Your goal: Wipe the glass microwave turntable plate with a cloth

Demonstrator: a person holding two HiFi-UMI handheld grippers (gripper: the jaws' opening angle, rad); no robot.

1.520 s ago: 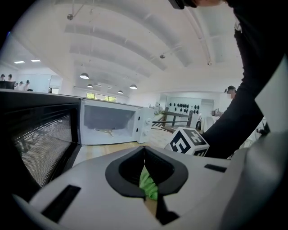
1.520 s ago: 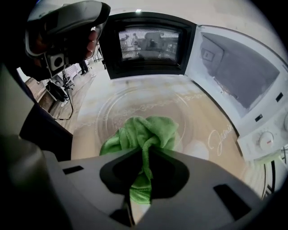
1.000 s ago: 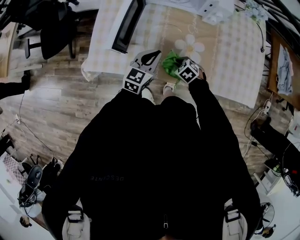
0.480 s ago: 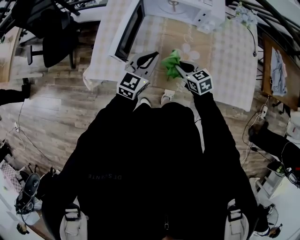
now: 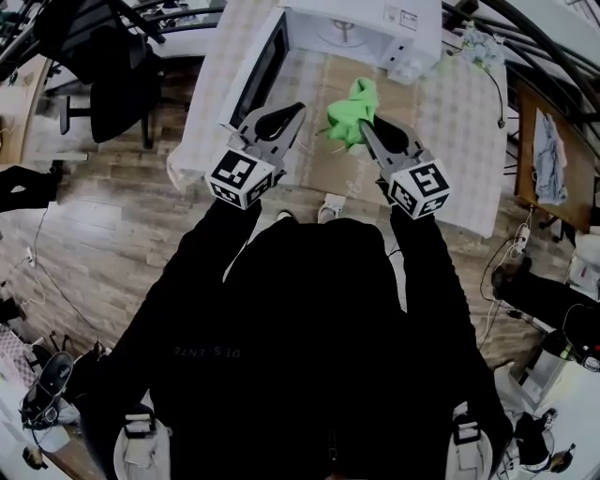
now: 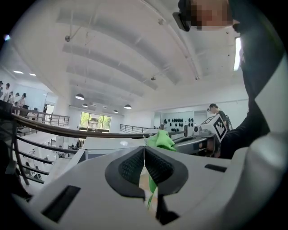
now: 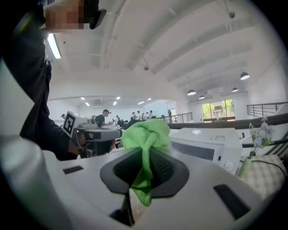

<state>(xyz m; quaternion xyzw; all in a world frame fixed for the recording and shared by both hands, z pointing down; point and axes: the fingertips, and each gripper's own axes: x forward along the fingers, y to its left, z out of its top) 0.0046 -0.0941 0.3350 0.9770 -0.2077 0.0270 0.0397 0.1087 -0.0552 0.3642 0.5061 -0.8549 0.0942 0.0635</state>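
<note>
My right gripper (image 5: 364,125) is shut on a bright green cloth (image 5: 354,111), which bunches up above its jaws (image 7: 146,134) and hangs a little below them. It is held in the air over the checked table (image 5: 459,131), in front of the white microwave (image 5: 361,23). My left gripper (image 5: 292,111) hovers to the cloth's left, shut, with nothing showing between its pads (image 6: 130,166). From the left gripper view the cloth (image 6: 161,139) shows just beyond the jaws. No glass turntable plate can be made out in any view.
The microwave's door (image 5: 258,66) stands open toward the left, close to my left gripper. A small vase of flowers (image 5: 478,42) is at the table's back right. An office chair (image 5: 112,75) stands on the wooden floor at left.
Both grippers have risen off the table and spread apart, the right one carrying the green cloth up with it. The head view has tilted, so more of the microwave shows.
</note>
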